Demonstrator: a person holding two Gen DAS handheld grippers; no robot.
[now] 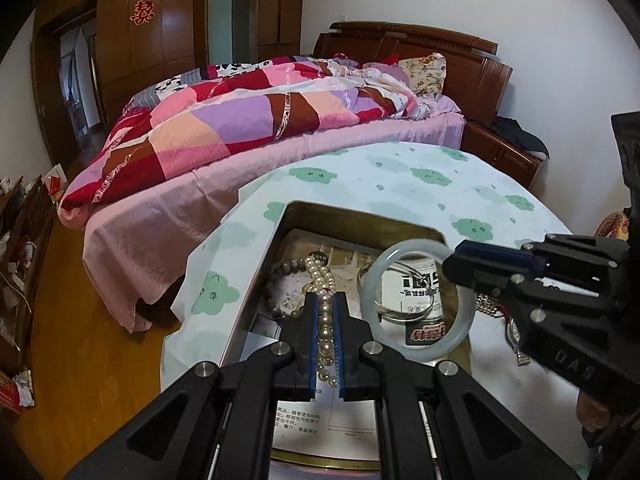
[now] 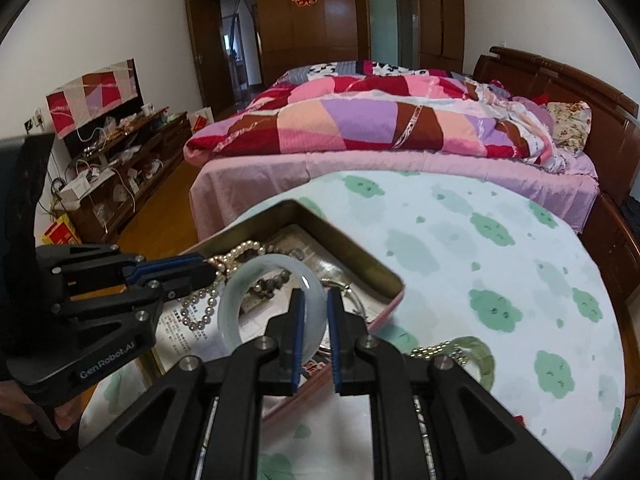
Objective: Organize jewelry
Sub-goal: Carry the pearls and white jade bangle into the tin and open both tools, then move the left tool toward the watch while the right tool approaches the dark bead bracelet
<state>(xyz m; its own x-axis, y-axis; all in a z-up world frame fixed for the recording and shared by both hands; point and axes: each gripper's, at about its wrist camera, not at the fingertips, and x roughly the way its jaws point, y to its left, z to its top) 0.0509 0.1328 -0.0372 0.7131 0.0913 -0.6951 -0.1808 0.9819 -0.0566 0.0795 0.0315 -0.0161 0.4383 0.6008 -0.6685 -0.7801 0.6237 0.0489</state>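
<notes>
Nearby, printed paper [image 1: 316, 420] lines the floor of the open metal tin [image 1: 360, 222], where a dark bead bracelet [image 1: 280, 280] and a thin silver bangle [image 1: 408, 304] lie under both tools. The pearl necklace [image 1: 326, 320] runs lengthwise away from the left gripper [image 1: 325, 300], whose pads are clamped on it. The jade bangle [image 2: 272, 304] stands upright on edge above the tin, pinched at its rim by the right gripper [image 2: 316, 300]. Farther off, a cloud-print cloth [image 2: 500, 272] covers the table, with the bed [image 2: 360, 128] beyond.
</notes>
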